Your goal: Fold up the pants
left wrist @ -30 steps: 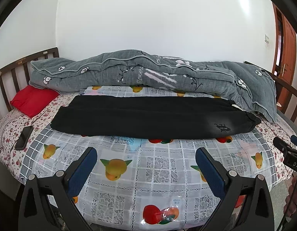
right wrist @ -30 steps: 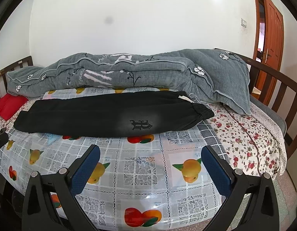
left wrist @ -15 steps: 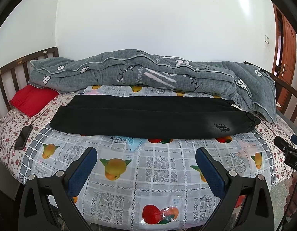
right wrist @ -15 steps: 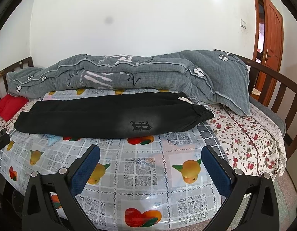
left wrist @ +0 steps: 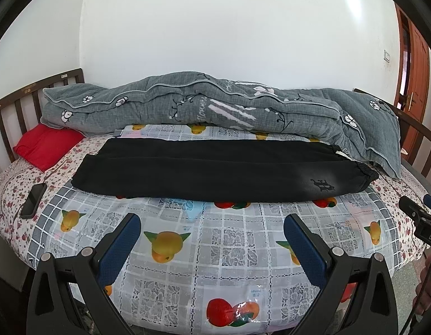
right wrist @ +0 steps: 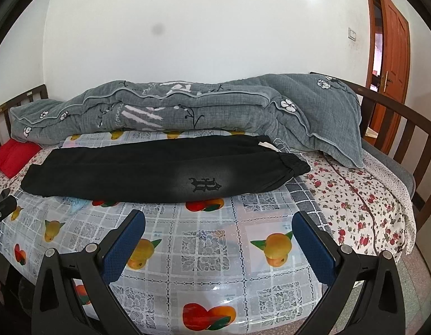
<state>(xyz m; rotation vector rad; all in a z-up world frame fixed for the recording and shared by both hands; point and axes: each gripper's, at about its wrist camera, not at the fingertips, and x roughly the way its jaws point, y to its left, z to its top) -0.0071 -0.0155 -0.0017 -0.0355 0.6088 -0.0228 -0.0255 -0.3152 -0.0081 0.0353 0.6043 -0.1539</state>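
Note:
Black pants (left wrist: 215, 170) lie flat and lengthwise on the bed, folded leg over leg, waistband at the right, a dark logo near it; they also show in the right wrist view (right wrist: 159, 173). My left gripper (left wrist: 211, 240) is open and empty, near the bed's front edge, short of the pants. My right gripper (right wrist: 218, 240) is open and empty, also short of the pants, nearer the waistband end. The right gripper's edge shows at the right of the left wrist view (left wrist: 419, 217).
The bed has a fruit-print plastic sheet (left wrist: 215, 251). A rolled grey quilt (left wrist: 215, 109) lies behind the pants. A red pillow (left wrist: 45, 145) and a black phone (left wrist: 33, 199) lie at the left. Wooden rails (right wrist: 397, 128) border the bed; a door (right wrist: 394, 64) stands right.
Both views have shifted very slightly; the pants and the open jaws are as before.

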